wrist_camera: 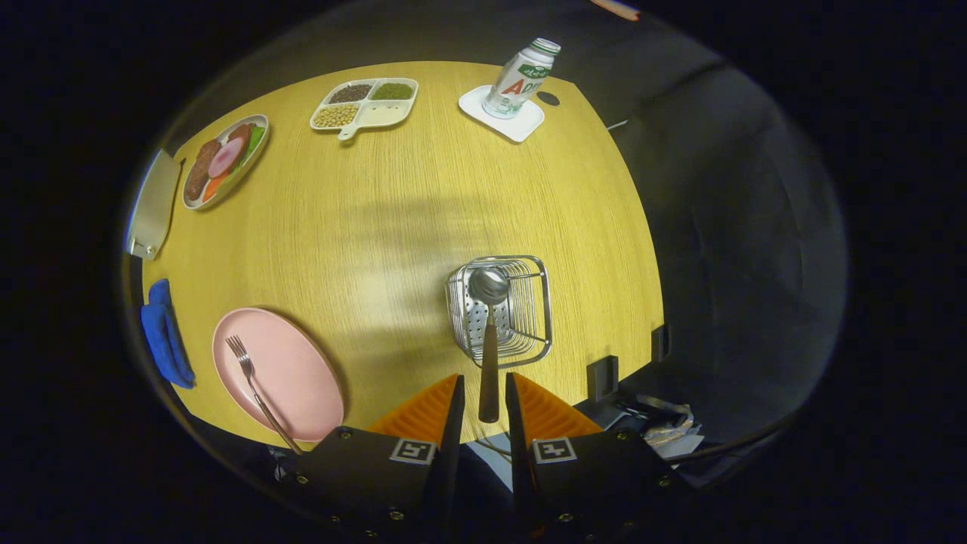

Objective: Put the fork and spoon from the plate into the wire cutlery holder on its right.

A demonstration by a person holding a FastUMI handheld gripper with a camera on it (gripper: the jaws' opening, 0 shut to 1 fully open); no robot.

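Tongs (483, 404) clamped on spoon (489, 340) by handle end, bowl hanging over wire cutlery holder (529, 302) at frame centre, prob. lined up for drop-in. Fork (253, 381) lying on pink plate (302, 378), lower left on bench (378, 211), not yet picked.

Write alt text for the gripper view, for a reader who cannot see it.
The tool holds a spoon by its handle between both fingers, its bowl over the wire cutlery holder on a round wooden table. A fork lies on a pink plate to the holder's left. Beyond stand two food dishes and a bottle on a coaster.
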